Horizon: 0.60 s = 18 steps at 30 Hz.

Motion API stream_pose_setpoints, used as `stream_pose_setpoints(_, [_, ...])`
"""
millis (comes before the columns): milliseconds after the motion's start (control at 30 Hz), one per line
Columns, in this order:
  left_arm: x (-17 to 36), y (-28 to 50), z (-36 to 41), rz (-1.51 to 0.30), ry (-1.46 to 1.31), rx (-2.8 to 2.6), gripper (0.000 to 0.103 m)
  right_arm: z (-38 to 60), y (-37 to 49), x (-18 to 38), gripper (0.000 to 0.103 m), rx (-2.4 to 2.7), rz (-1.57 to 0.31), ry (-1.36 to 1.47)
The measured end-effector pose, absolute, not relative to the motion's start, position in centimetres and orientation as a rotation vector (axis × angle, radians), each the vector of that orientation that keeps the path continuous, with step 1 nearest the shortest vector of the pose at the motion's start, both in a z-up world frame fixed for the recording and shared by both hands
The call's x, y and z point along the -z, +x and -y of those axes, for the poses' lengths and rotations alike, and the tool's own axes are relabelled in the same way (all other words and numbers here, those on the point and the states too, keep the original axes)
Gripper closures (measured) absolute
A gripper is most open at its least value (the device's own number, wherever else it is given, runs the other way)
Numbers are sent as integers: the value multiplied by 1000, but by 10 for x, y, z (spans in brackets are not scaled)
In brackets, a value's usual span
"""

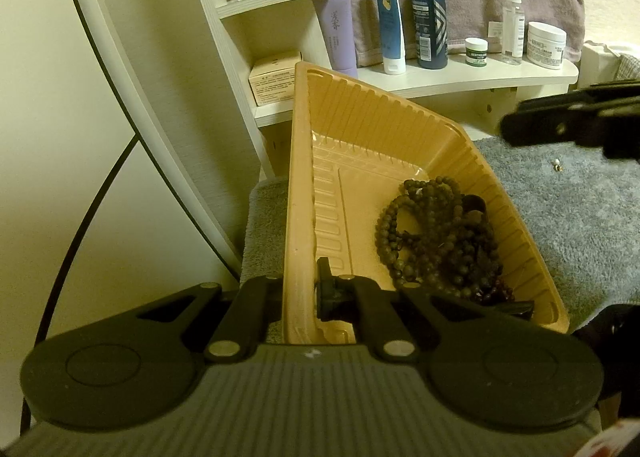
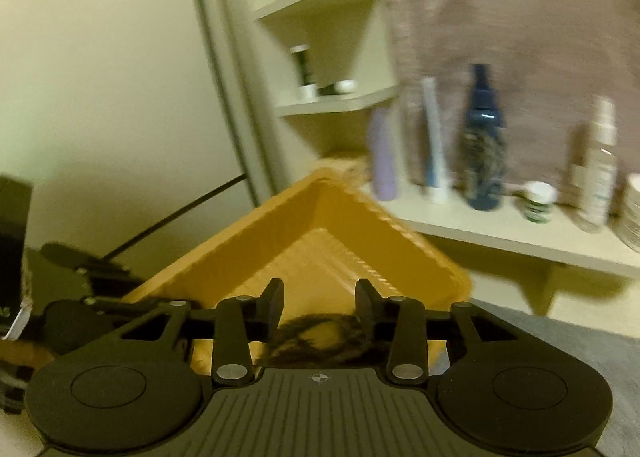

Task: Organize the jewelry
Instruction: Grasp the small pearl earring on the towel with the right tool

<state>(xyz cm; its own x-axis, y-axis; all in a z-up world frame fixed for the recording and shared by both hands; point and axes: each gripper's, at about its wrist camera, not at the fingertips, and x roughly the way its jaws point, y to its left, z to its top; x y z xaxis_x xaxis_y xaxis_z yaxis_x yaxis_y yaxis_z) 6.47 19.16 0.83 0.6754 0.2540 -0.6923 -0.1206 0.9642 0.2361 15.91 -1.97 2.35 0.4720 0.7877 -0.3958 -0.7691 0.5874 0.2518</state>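
An orange plastic tray (image 1: 298, 161) rests tilted on a grey towel (image 1: 580, 225). Dark beaded strands (image 1: 436, 233) lie heaped in its lower right corner. My left gripper (image 1: 300, 293) is shut on the tray's near left wall, one finger inside and one outside. A small earring (image 1: 556, 167) lies on the towel to the right of the tray. My right gripper (image 1: 516, 129) shows blurred above it. In the blurred right wrist view, the right gripper (image 2: 320, 297) is open over the tray (image 2: 248, 233). Nothing is between its fingers, and the beads (image 2: 316, 337) lie just below them.
Behind the tray, a pale shelf (image 1: 460, 81) carries tubes, a dark blue bottle (image 1: 430, 13), a spray bottle and cream jars. A small box (image 1: 276, 81) sits on a lower shelf. A curved white frame with a black cable (image 1: 92, 209) stands to the left.
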Motion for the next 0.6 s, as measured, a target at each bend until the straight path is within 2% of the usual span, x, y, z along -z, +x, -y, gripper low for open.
stream_pose_setpoints(600, [-9, 65, -192, -804, 186, -211, 99, 112, 174, 46, 63, -635, -633, 26])
